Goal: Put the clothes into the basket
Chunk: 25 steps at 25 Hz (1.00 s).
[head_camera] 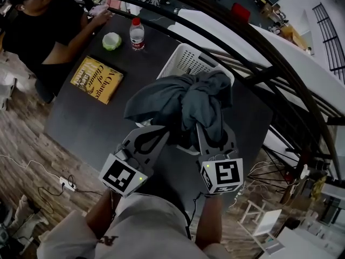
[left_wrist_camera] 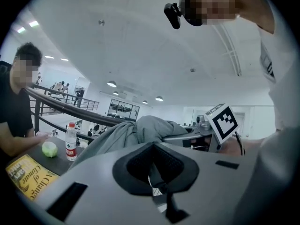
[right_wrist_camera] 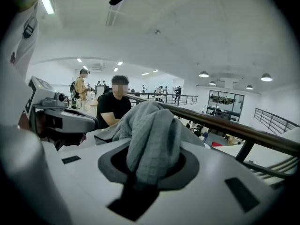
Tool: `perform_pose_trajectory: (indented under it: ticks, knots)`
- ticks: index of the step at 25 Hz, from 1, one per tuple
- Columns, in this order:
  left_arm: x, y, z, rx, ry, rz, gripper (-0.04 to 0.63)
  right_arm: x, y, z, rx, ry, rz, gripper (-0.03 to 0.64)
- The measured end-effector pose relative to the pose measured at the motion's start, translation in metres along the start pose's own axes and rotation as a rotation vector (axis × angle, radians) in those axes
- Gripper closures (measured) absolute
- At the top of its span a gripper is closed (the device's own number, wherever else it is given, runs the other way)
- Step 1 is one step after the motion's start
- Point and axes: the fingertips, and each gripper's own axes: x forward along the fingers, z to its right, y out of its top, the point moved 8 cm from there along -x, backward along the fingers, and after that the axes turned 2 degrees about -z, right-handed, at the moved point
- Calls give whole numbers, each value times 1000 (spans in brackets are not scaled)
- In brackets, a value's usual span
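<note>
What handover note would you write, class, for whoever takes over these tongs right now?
Left tongs: shut on the gray garment.
Right tongs: shut on the same garment.
Garment: bunched and held up, covering the near end of the white laundry basket in the head view; the basket stands on the dark table.
Done: garment lifted.
Left: lower it into the basket, then open both tongs.

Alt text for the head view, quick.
The left gripper and right gripper hold a bunched grey garment over the white basket on a dark table. A book, a bottle and a seated person are at its far end.
</note>
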Motion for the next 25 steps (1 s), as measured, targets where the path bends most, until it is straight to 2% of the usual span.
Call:
perform_pose_trajectory:
  ticks: [8, 25]
  knots:
    - [8, -4, -11, -13, 6, -7, 591, 34, -22, 4, 27, 46, -121, 494]
    - [10, -12, -33, -21, 32, -23, 591, 94, -54, -14, -48, 123, -383, 489]
